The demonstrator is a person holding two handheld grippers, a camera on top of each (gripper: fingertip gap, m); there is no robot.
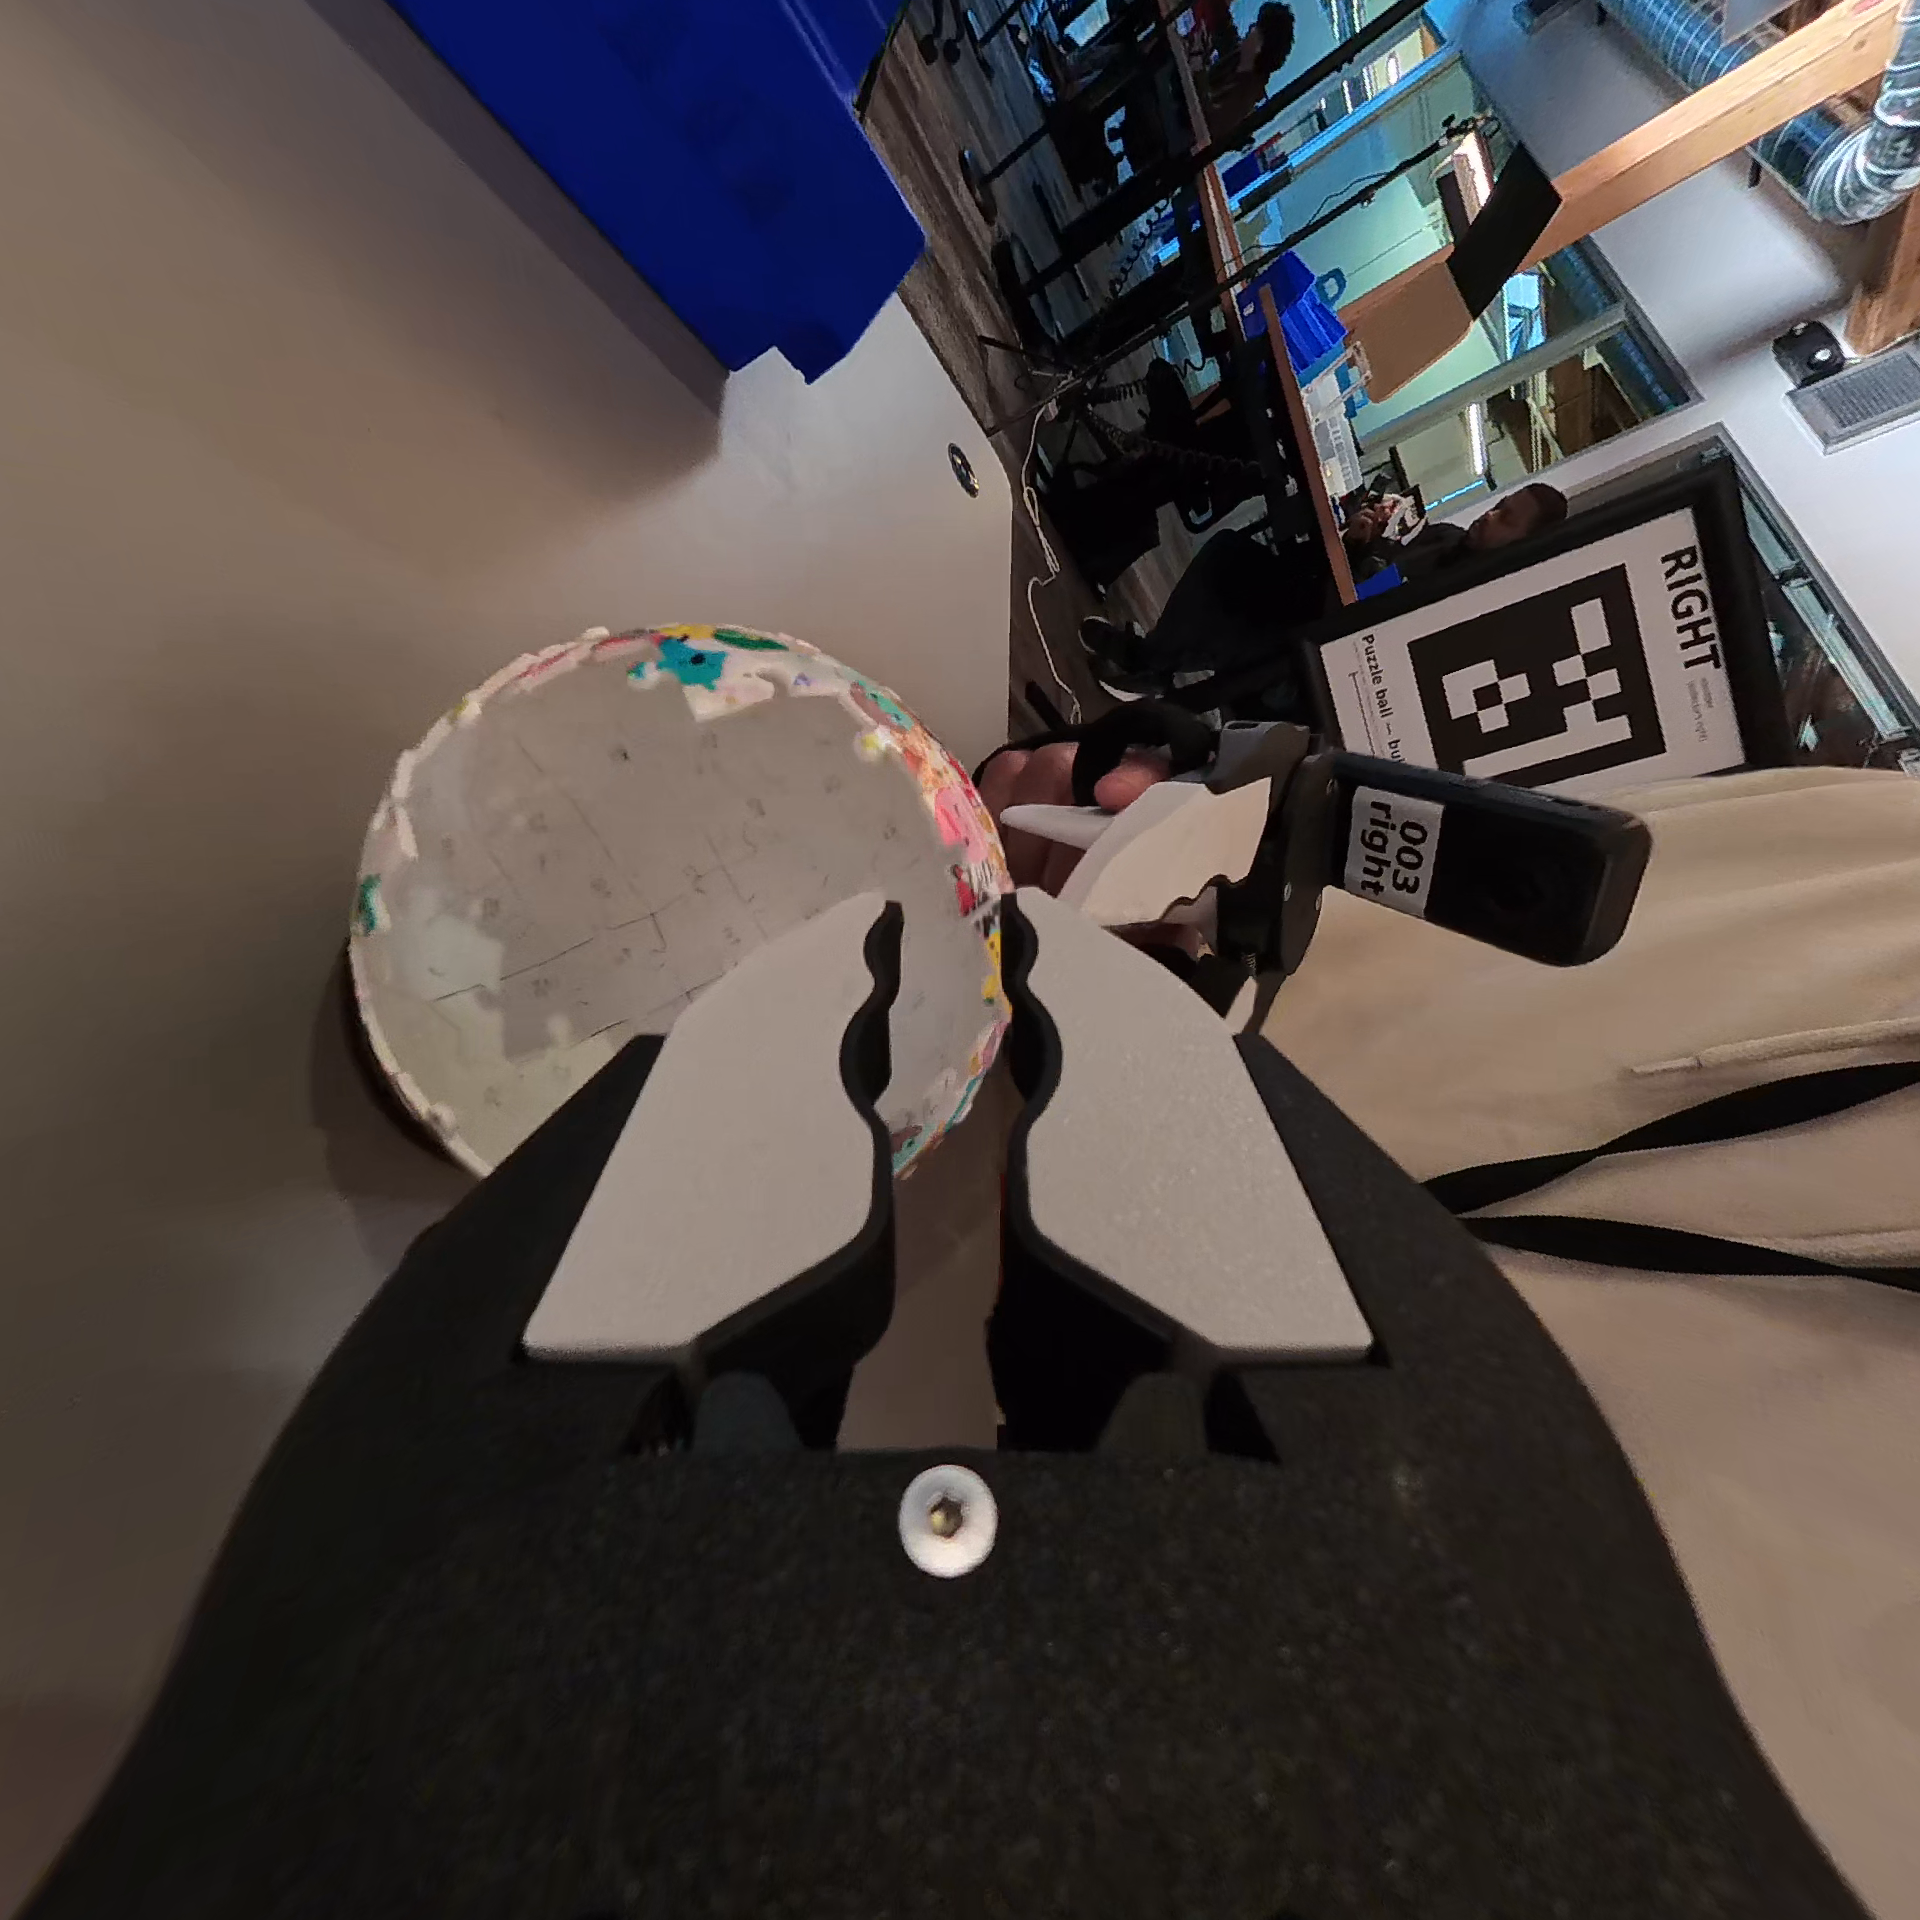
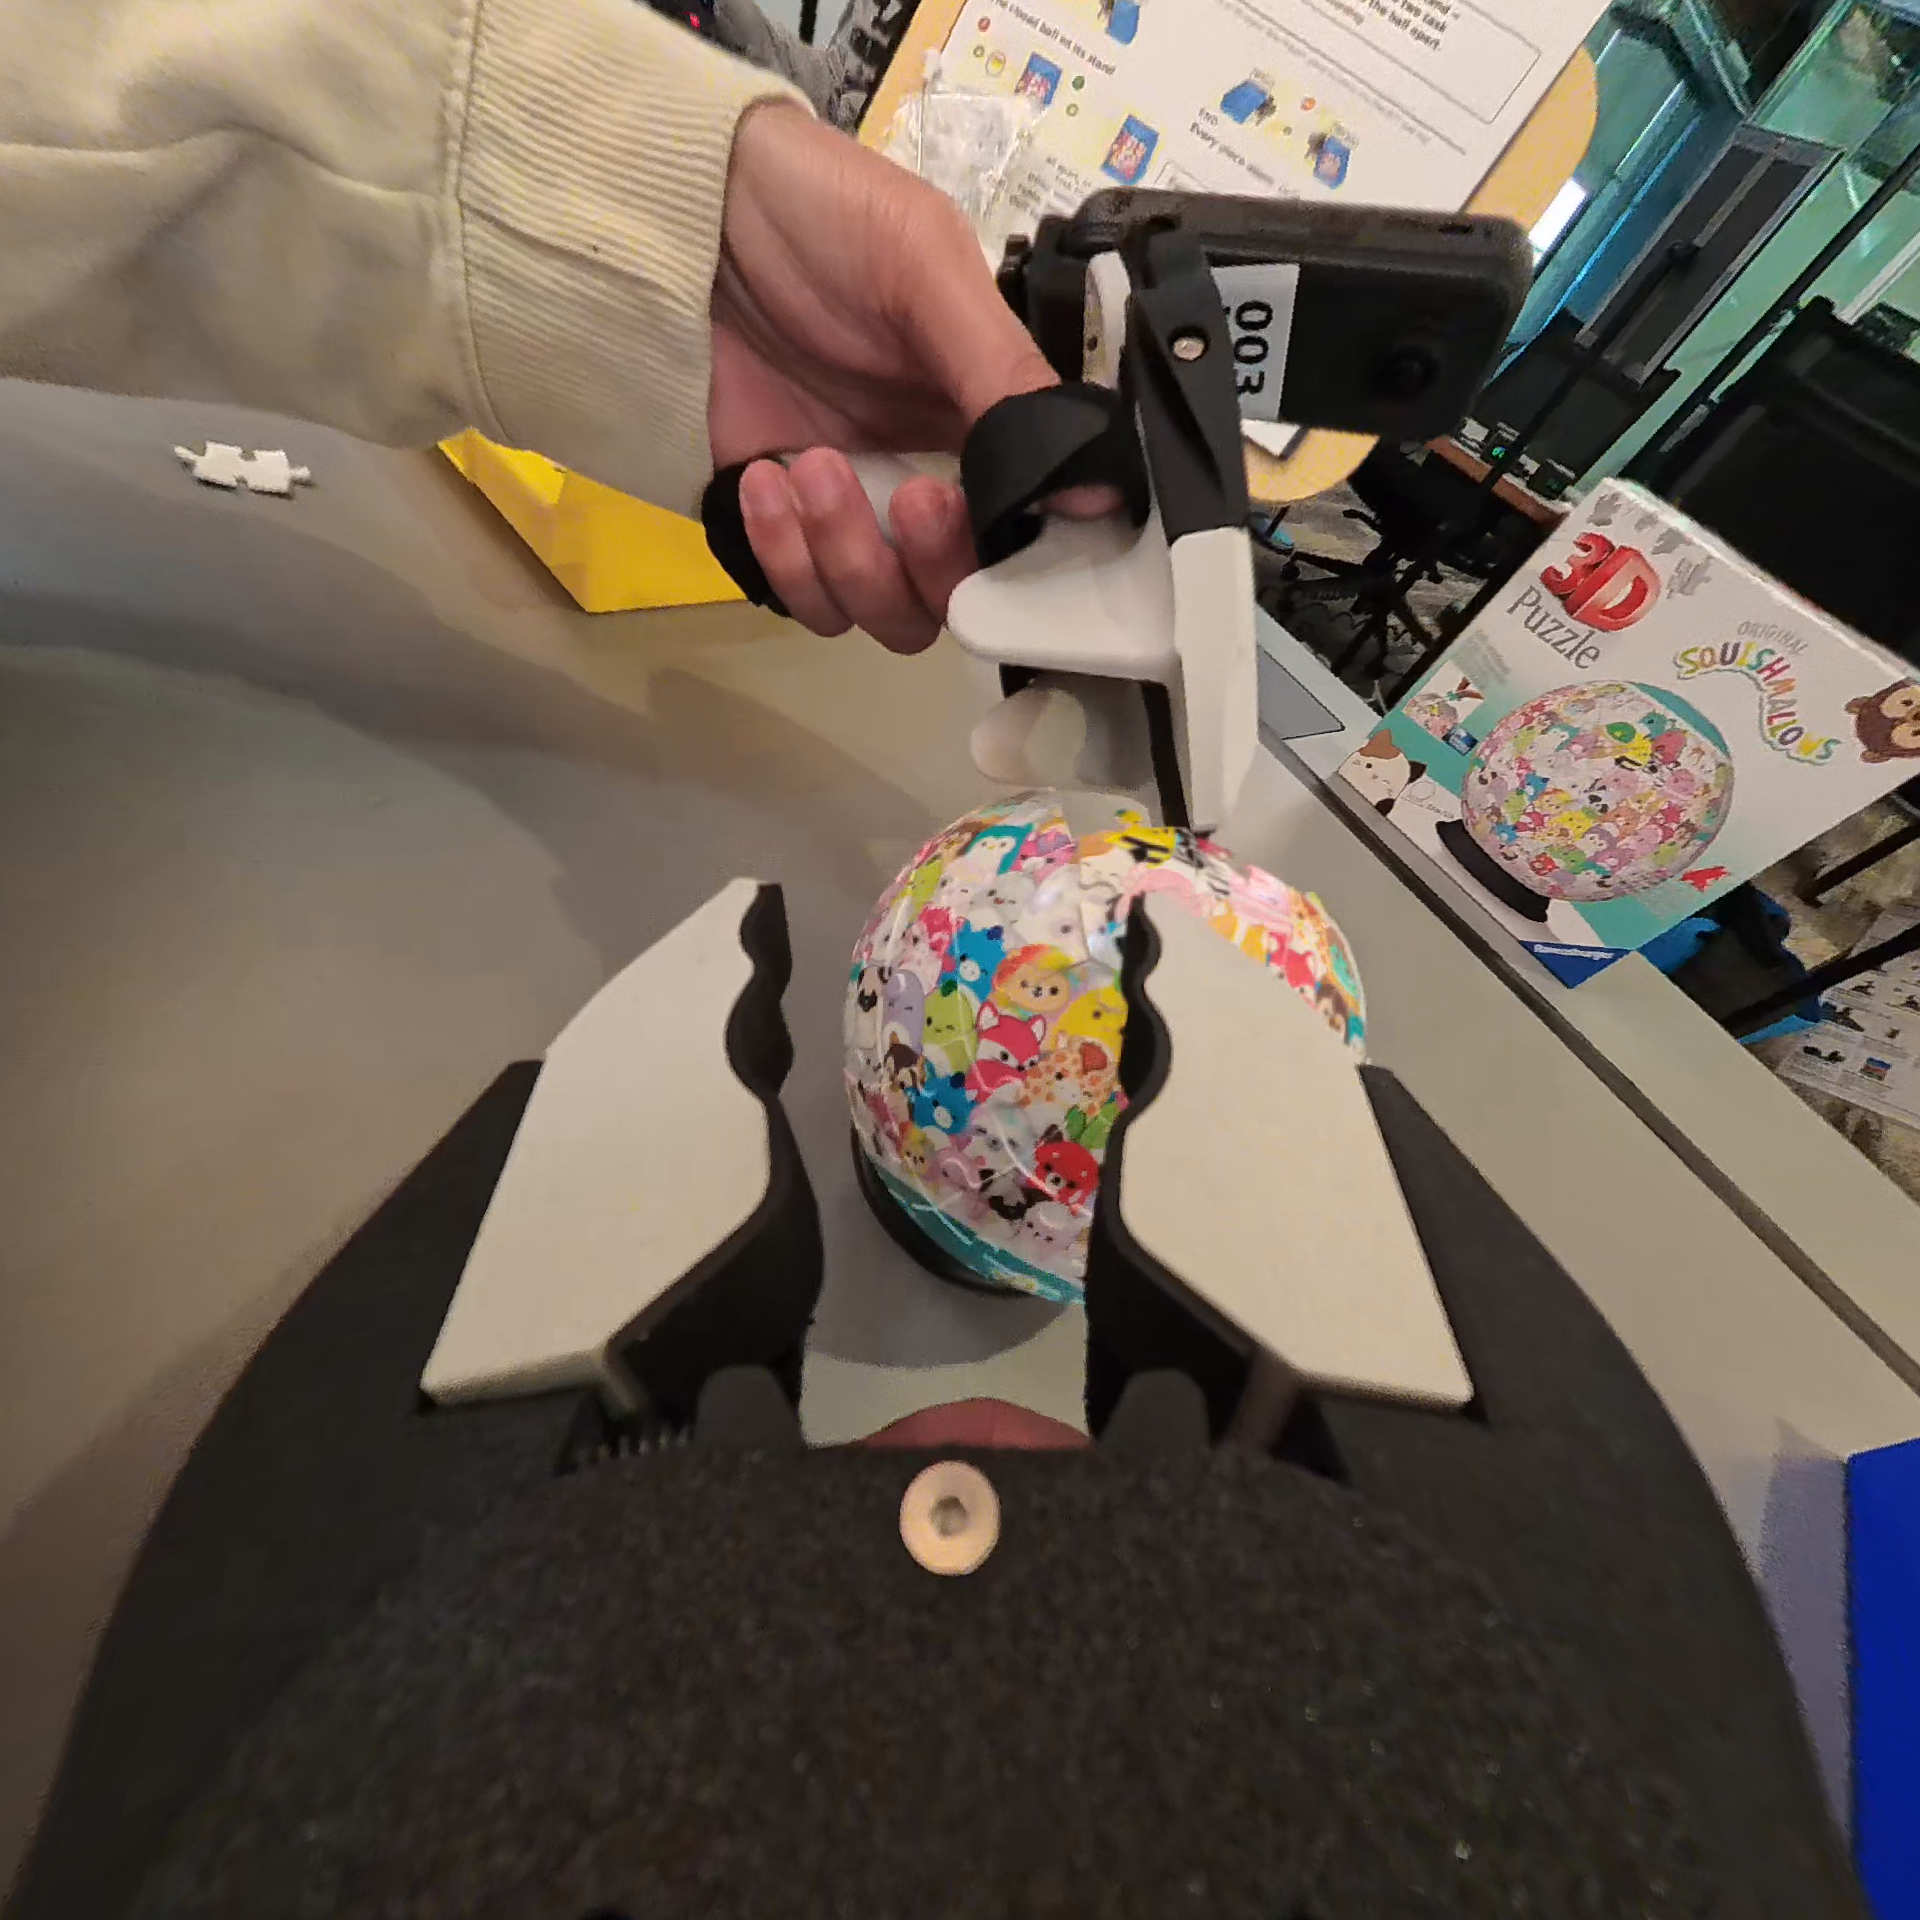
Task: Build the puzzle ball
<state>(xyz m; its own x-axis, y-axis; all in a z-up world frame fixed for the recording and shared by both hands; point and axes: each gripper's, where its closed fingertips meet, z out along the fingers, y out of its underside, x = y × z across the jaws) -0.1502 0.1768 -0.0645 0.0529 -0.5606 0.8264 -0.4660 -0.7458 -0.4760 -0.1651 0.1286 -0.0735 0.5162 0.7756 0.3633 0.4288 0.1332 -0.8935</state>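
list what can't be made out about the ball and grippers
- Black stand: right wrist view, mostly hidden under the puzzle ball.
- Left gripper grip on the ball's rim: left wrist view, its own fingers cover contact.
- Loose white piece: right wrist view, blurred.

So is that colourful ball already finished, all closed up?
No: the left wrist view shows the puzzle ball has a big opening, with its plain white inside showing.
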